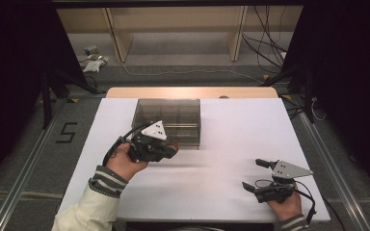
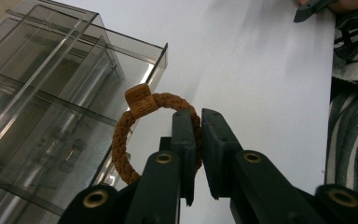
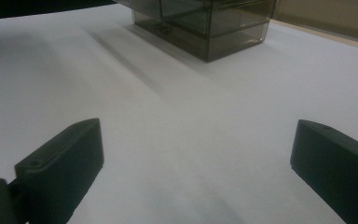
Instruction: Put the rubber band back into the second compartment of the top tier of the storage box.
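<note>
A white bench (image 1: 212, 192) seen from above, with a person's two hands reaching in from six o'clock. At the left, the left gripper (image 1: 172, 148) is held at the near front wall of a smoky clear plastic organizer box (image 1: 180, 111), which stands at about eleven o'clock from the bench's middle. Its jaws are clenched on a brown braided bracelet (image 2: 121, 135) with a small square tag, held just outside the box's corner. The box is split by clear dividers into compartments; what they hold cannot be told through the tinted walls. The middle of the bench is bare white. At about four o'clock, near the bench's front edge, the right gripper (image 1: 256, 174) rests with its jaws spread wide, released, grasping nothing.
</note>
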